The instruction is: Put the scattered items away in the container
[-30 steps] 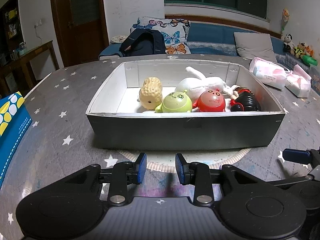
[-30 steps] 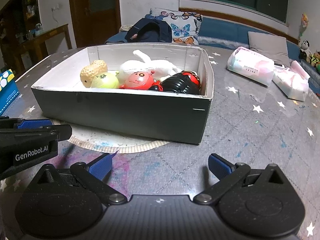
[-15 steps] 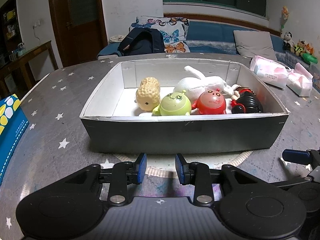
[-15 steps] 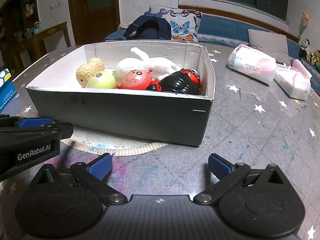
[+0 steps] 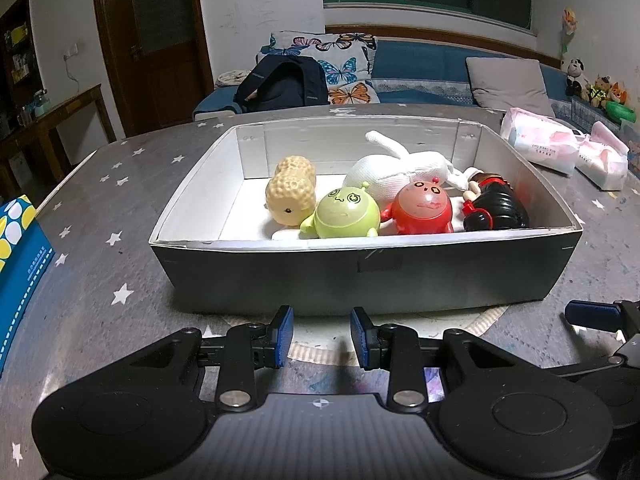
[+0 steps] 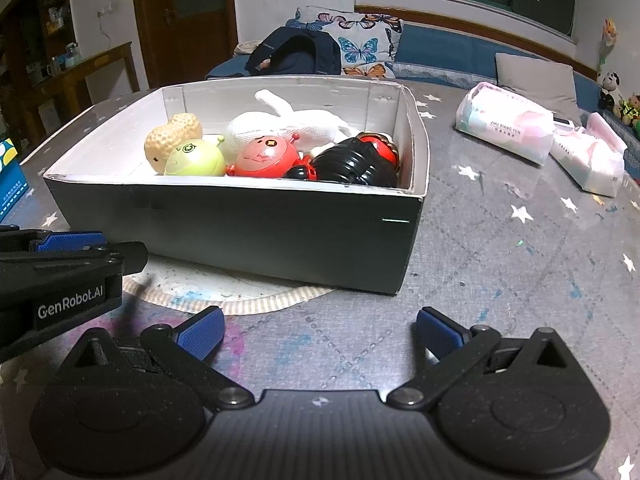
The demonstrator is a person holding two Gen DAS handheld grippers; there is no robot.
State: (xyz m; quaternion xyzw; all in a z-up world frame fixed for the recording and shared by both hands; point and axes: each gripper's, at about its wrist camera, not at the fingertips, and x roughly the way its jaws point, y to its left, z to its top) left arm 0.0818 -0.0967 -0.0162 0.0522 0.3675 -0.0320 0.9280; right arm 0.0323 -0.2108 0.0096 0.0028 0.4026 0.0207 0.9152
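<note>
A dark box with white inside walls stands on the table. It holds a peanut toy, a green round toy, a red round toy, a black and red toy and a white cloth toy. My left gripper is just in front of the box's near wall, empty, its jaws a narrow gap apart. My right gripper is wide open and empty, near the box's right front corner. The left gripper also shows in the right wrist view.
A round mat lies under the box. Two pink tissue packs lie at the right. A blue box stands at the left edge. A sofa with a backpack is behind the table.
Both views have risen a little, so I look further down into the box. The grippers' openings are unchanged.
</note>
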